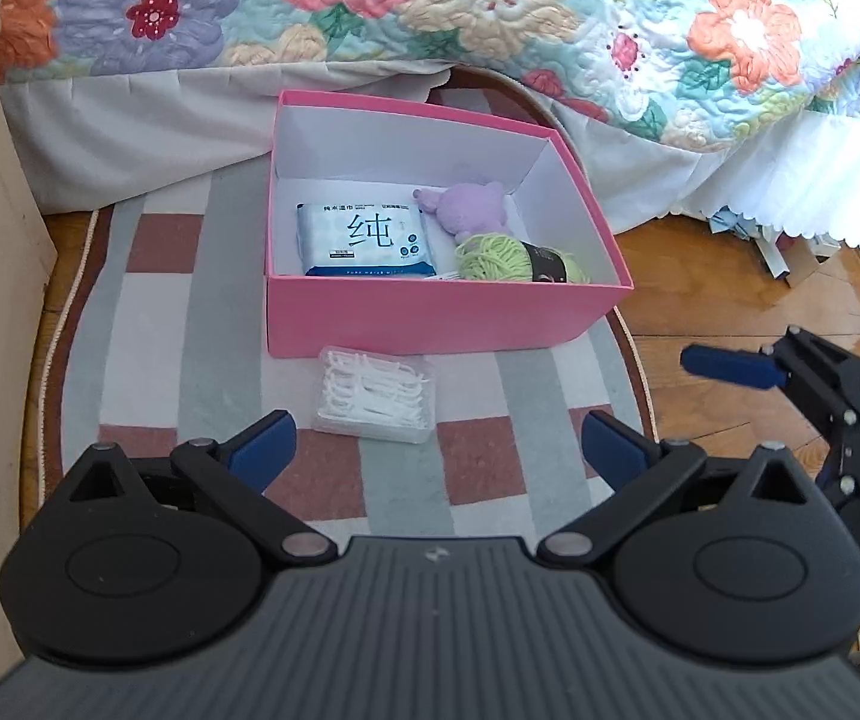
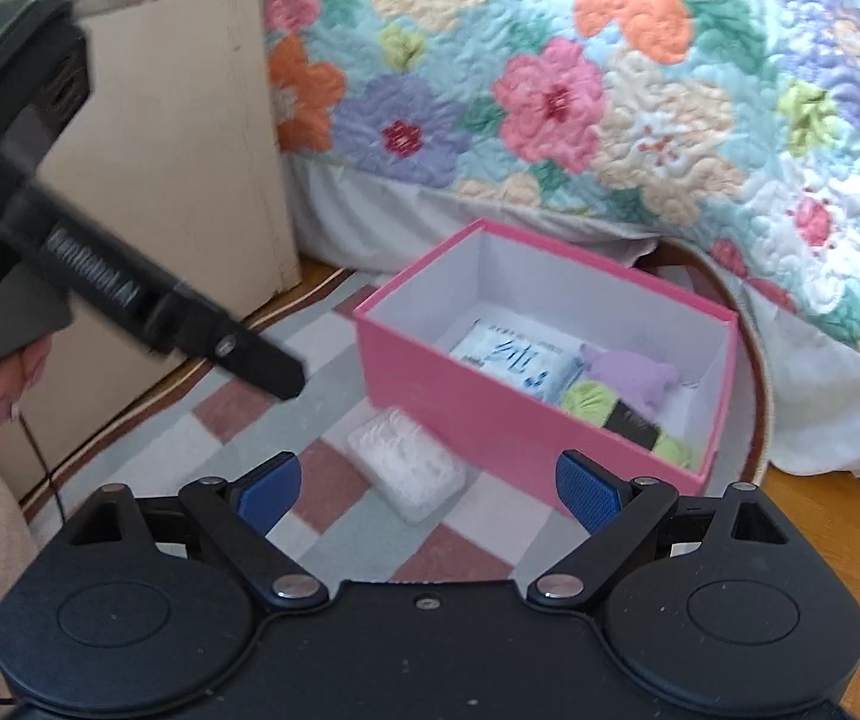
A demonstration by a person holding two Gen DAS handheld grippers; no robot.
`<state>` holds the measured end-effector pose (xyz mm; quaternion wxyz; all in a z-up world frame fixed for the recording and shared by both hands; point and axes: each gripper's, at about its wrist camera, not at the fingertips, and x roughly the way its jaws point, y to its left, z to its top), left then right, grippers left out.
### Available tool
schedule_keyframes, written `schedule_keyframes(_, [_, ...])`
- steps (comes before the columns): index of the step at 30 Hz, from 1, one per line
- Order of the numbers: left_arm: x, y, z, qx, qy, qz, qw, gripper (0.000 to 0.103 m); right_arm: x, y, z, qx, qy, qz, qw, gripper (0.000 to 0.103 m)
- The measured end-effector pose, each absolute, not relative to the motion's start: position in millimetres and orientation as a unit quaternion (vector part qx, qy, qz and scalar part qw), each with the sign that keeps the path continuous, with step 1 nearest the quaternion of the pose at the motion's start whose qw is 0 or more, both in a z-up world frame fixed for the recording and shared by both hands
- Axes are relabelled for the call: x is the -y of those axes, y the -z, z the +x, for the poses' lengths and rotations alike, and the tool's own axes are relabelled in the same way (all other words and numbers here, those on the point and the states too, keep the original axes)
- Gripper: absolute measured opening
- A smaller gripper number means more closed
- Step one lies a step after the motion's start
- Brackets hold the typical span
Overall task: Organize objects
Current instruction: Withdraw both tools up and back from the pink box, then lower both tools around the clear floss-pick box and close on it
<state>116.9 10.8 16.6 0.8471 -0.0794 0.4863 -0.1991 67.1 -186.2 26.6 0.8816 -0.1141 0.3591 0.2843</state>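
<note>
A pink box stands open on a checked rug. Inside lie a wet-wipe pack, a purple plush toy and a green yarn ball. A clear case of white floss picks lies on the rug just in front of the box. My left gripper is open and empty, just short of the case. My right gripper is open and empty, with the floss case between its fingers' line and the pink box beyond. The right gripper also shows in the left wrist view.
A bed with a floral quilt and white skirt stands right behind the box. A beige cabinet stands at the left. Wooden floor lies right of the rug, with clutter under the bed.
</note>
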Motion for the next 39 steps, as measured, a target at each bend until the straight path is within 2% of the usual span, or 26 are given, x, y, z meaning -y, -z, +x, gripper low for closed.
schedule_keyframes(10, [-14,24,131,-0.514,0.16,-0.053,0.841,0.103,169,-16,59,-0.304,-0.292,-0.156,0.893,0.094])
schedule_keyframes(15, [-16,47,134,-0.516,0.151,-0.047,0.842,0.103,152,-2,43,-0.259,-0.298,-0.231,0.889,0.094])
schedule_keyframes(20, [-16,63,140,-0.52,0.146,-0.046,0.841,0.101,141,19,45,-0.281,-0.314,-0.233,0.876,0.094])
schedule_keyframes(25, [-31,85,151,-0.532,0.142,-0.101,0.829,0.1,137,40,61,-0.303,-0.309,-0.208,0.877,0.094])
schedule_keyframes(30, [-35,92,158,-0.504,0.157,-0.13,0.839,0.1,131,63,74,-0.322,-0.296,-0.205,0.876,0.094])
schedule_keyframes(34, [-26,92,159,-0.483,0.17,-0.11,0.852,0.099,134,74,86,-0.324,-0.274,-0.171,0.889,0.094])
schedule_keyframes(39, [-24,101,165,-0.473,0.165,-0.114,0.858,0.09,138,86,99,-0.339,-0.271,-0.135,0.891,0.094])
